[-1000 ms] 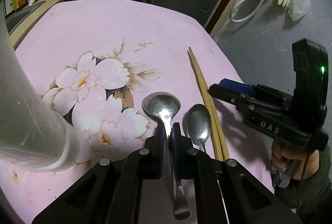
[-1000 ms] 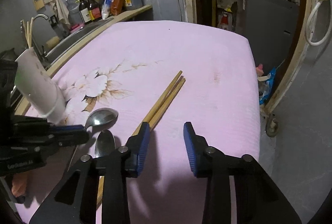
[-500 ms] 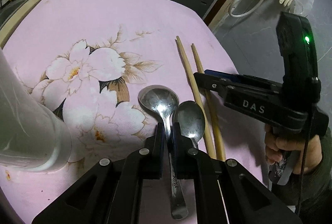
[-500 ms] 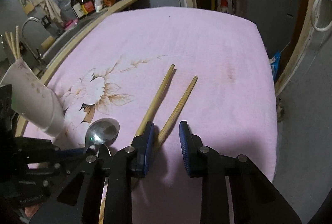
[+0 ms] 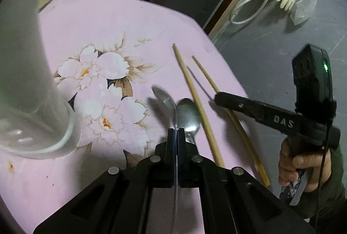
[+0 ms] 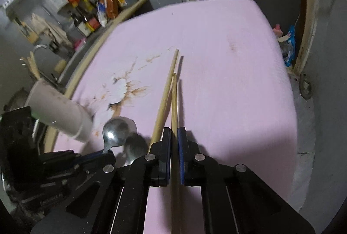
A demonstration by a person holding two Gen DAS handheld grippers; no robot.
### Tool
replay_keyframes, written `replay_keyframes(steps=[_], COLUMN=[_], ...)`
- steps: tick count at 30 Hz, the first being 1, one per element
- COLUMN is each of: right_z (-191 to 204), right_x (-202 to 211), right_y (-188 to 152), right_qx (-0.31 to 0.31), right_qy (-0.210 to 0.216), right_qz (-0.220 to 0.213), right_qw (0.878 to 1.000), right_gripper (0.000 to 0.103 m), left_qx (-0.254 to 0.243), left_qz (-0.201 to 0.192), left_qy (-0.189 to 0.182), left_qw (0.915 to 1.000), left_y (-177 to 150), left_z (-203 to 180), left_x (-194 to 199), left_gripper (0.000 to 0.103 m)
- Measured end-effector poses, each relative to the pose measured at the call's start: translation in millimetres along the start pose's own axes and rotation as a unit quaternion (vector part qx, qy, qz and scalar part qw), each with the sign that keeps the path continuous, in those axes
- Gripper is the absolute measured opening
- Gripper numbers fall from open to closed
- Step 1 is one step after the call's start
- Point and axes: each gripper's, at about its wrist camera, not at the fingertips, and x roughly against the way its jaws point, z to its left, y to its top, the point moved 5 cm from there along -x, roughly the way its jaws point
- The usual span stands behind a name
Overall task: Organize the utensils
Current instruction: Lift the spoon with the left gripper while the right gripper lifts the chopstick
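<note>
Gripping: both grippers clenched on utensils, one item each, likely so both hands load the cup together.
Left gripper (image 5: 175, 136): fingers clamped tight on the handle of spoon A (image 5: 166, 101), close behind the bowl; bowl looks blurred and tipped on edge, probably just clear of the cloth.
Right gripper (image 6: 172, 143): fingers pinched on chopstick A (image 6: 174, 101) partway along its length; tip points away, its shadow on the cloth suggests it is raised.
Grip point: mid-shaft hold on thin items keeps them from pivoting, judged.
Spoon B (image 5: 188, 118): flat on the cloth, just beside spoon A, free.
Chopstick B (image 5: 196, 103): flat on the cloth between spoon B and chopstick A, free.
Cup (image 5: 28, 86): tall white cup on the left side of the cloth, upright; likely the holder. Contents cannot be told.
Cloth (image 5: 121, 23): pink, flower print, covers the table.
Person: hand (image 5: 301, 166) around the right gripper's handle.
Stage: two of four utensils picked, none seen in the cup.
Next: carry both over to the cup, tip them handle-down or tip-down into the mouth.
Risk: thin chopstick may twist in the pads; two tools meeting at one narrow mouth.
</note>
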Motion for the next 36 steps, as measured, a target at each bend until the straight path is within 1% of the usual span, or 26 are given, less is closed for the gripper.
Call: replay_keyframes(steps=[1,3,5,7,10,13,15,17,18,20,23,26,30,35,36], right_z=[2.5,9.0,16.9,29.7,50.7,67.0,78.3,89.7,97.5,109.6,127.2,149.3,178.7,213.4,218.7], right_x=[7.5,25.6,40.1,54.3,78.1,100.1,112.6,121.0,127.0,135.0,141.4,140.9,136.7,124.3,120.5], right_y=[-3.5,-9.8,-16.1,-20.0,-27.2,-29.8,-25.6,-21.7,-19.2,-14.5,-3.0,9.5,26.1,44.9,49.2], right_qx=[0.005,0.019,0.037,0.064,0.102,0.127,0.139,0.145,0.149,0.152,0.156,0.160,0.169,0.163,0.159], right_qy=[-0.003,-0.008,-0.019,-0.034,-0.053,-0.058,-0.056,-0.048,-0.044,-0.032,-0.005,0.021,0.049,0.071,0.075], right_qz=[-0.016,-0.056,-0.093,-0.140,-0.213,-0.275,-0.314,-0.346,-0.367,-0.398,-0.427,-0.443,-0.460,-0.491,-0.495], right_qw=[1.000,0.998,0.995,0.987,0.970,0.951,0.938,0.926,0.917,0.904,0.891,0.882,0.870,0.853,0.851], right_gripper=[0.004,0.004,0.004,0.004,0.004,0.004,0.004,0.004,0.004,0.004,0.004,0.004,0.004,0.004,0.004], left_qx=[-0.004,-0.020,-0.032,-0.045,-0.066,-0.084,-0.092,-0.096,-0.101,-0.105,-0.102,-0.098,-0.094,-0.093,-0.093], left_qz=[-0.006,-0.034,-0.052,-0.076,-0.122,-0.178,-0.219,-0.248,-0.268,-0.293,-0.328,-0.354,-0.386,-0.404,-0.408], left_qy=[-0.001,-0.003,0.000,0.003,-0.005,-0.015,-0.022,-0.025,-0.024,-0.021,-0.019,-0.014,-0.002,0.007,0.008], left_qw=[1.0000,0.9992,0.9981,0.9961,0.9903,0.9803,0.9712,0.9638,0.9579,0.9501,0.9389,0.9300,0.9177,0.9099,0.9083], left_y=[-1.7,-4.2,-5.2,-5.9,-5.1,-1.1,2.8,7.5,10.5,10.9,20.6,29.3,43.9,61.0,63.7], left_z=[-1.4,-7.6,-10.4,-16.3,-24.6,-35.8,-39.8,-42.6,-42.9,-43.3,-36.5,-26.2,3.8,47.9,55.6], left_x=[3.9,14.7,21.2,31.1,47.9,68.0,85.9,98.7,108.6,120.8,144.7,164.3,194.4,220.8,224.1], left_gripper=[0.000,0.000,0.000,0.000,0.000,0.000,0.000,0.000,0.000,0.000,0.000,0.000,0.000,0.000,0.000])
